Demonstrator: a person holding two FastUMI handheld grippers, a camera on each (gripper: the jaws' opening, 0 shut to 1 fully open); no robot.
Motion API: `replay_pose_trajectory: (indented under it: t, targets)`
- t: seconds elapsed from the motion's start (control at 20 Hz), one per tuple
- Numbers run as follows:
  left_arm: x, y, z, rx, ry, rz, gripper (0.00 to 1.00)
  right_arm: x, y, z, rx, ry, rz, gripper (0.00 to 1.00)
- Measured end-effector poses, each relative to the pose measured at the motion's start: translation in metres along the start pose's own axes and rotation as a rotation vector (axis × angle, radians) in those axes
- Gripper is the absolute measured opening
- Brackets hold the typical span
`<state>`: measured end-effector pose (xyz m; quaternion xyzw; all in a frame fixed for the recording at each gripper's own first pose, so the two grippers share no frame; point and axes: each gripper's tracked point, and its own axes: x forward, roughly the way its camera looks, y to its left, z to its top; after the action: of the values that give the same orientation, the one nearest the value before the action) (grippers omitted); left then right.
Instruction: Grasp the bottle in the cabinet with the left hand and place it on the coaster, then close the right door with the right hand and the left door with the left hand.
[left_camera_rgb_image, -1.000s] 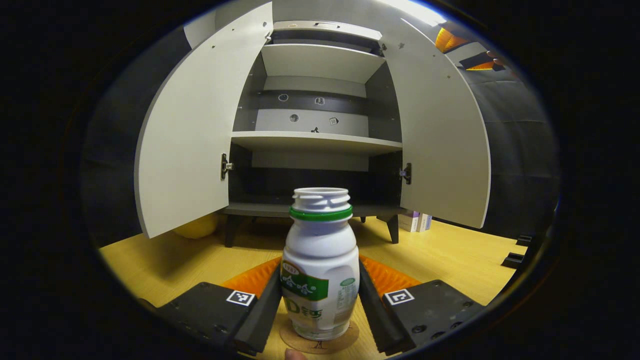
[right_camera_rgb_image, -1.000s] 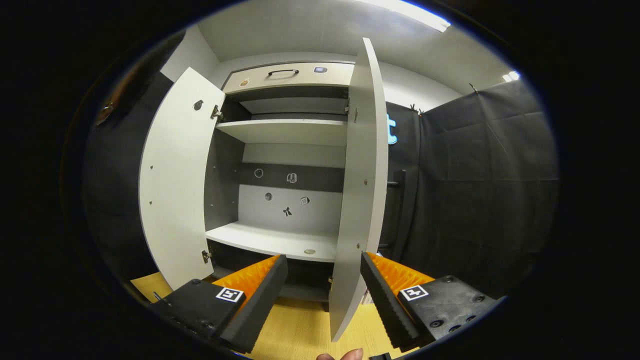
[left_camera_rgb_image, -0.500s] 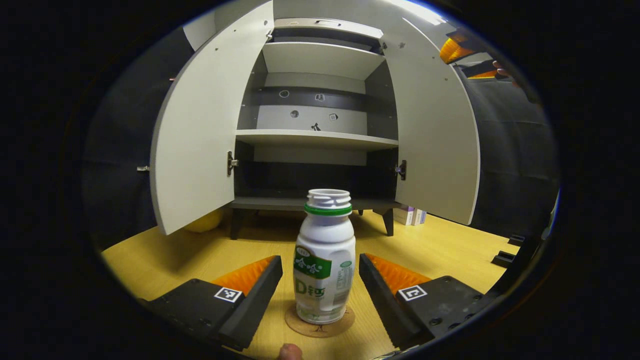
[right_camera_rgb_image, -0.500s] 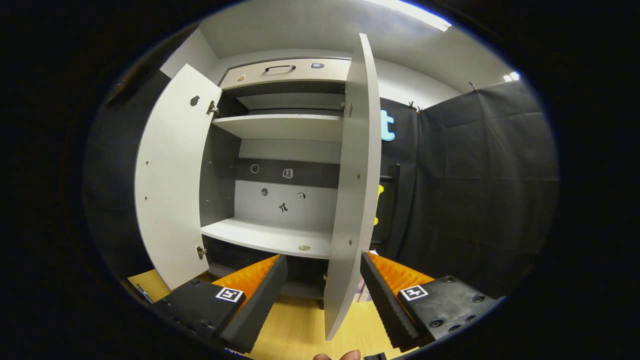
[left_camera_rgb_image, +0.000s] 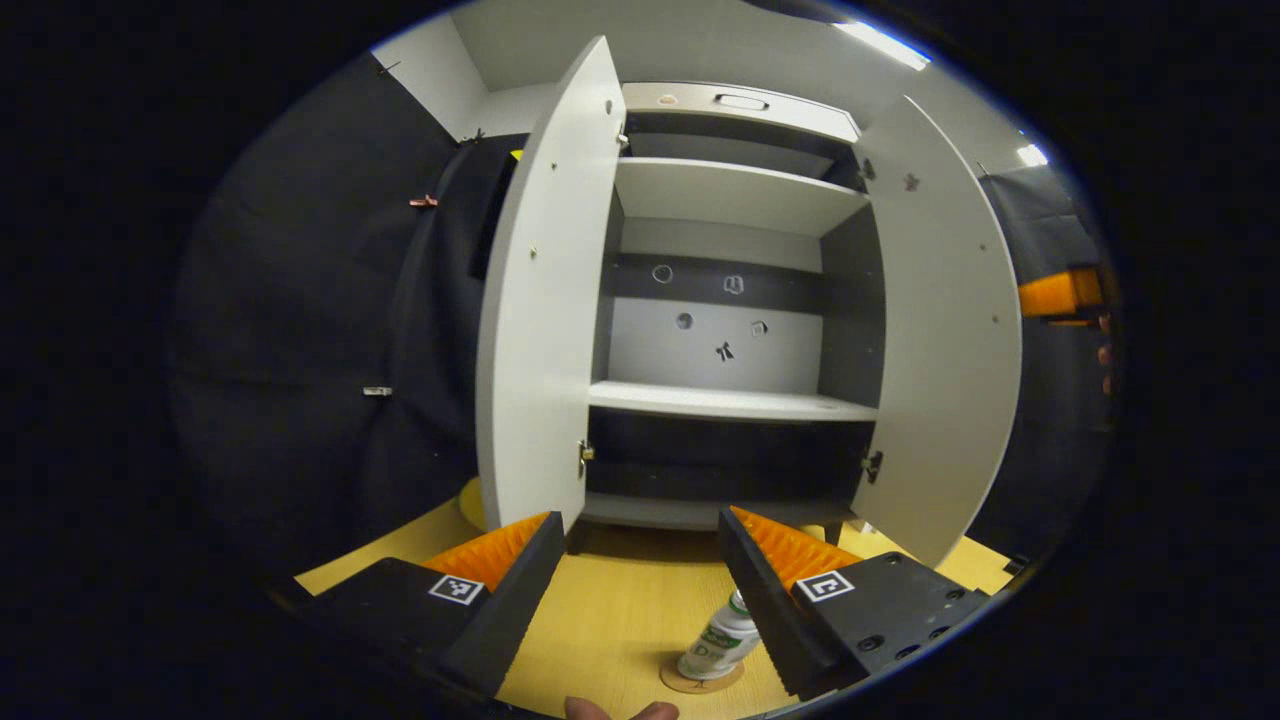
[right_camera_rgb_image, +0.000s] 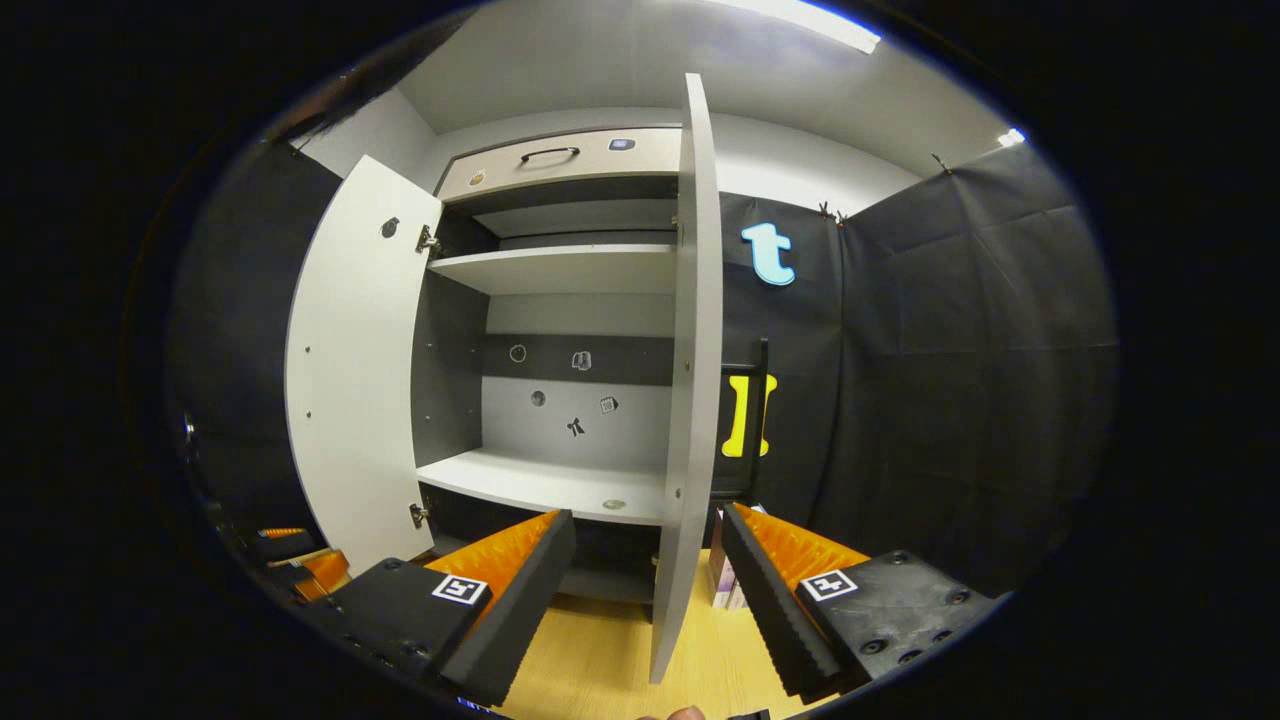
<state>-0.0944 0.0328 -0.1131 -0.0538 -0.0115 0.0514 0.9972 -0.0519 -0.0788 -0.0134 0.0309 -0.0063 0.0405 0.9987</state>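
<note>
Left gripper view. The left gripper (left_camera_rgb_image: 635, 580) hovers with its jaws spread apart and nothing between them, above a pale yellow wood-grain worktop (left_camera_rgb_image: 620, 620). The small white plastic bottle with a green neck ring and green label (left_camera_rgb_image: 722, 645) stands on a round brown cork coaster (left_camera_rgb_image: 700, 678) low in the view, partly hidden behind the gripper's own finger. Beyond stands a grey-white cabinet with a dark interior (left_camera_rgb_image: 735, 330); both its leaves are swung outward, the left door (left_camera_rgb_image: 540, 330) seen nearly edge-on and the right door (left_camera_rgb_image: 950, 350) seen on its inner face. A white middle shelf (left_camera_rgb_image: 730, 402) crosses the interior. Black cloth (left_camera_rgb_image: 300, 330) drapes the booth to the left, and a strip light (left_camera_rgb_image: 880, 42) shines on the grey ceiling. At the far right edge is an orange and black form, probably the other gripper (left_camera_rgb_image: 1060, 298), too cropped to be sure.

Right gripper view. The right gripper (right_camera_rgb_image: 650, 590) is likewise released and carries nothing; the free edge of the right door (right_camera_rgb_image: 685, 400) stands between its fingers but farther off, apparently untouched. Black cloth (right_camera_rgb_image: 950, 380) closes the right side.
</note>
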Motion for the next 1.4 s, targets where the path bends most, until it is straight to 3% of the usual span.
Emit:
replay_pose_trajectory:
  t: [0.25, 0.45, 0.75, 0.95, 1.4]
  targets:
    - [0.004, 0.018, 0.092, 0.035, -0.031, 0.016, 0.95, -0.004, -0.046, 0.008, -0.001, 0.018, -0.077, 0.98]
    - [0.009, 0.024, 0.118, 0.087, 0.014, 0.048, 0.95, 0.0, -0.086, 0.01, -0.012, 0.043, -0.163, 0.98]
    - [0.008, 0.024, 0.114, 0.027, 0.049, 0.059, 0.95, 0.026, -0.121, 0.009, 0.052, 0.044, -0.21, 0.98]
    - [0.005, 0.029, 0.115, -0.009, 0.052, 0.088, 0.95, 0.056, -0.13, 0.008, 0.066, 0.047, -0.2, 0.98]
    - [-0.008, 0.055, 0.118, 0.036, 0.038, 0.146, 0.95, 0.07, -0.112, 0.011, 0.082, 0.049, -0.174, 0.96]
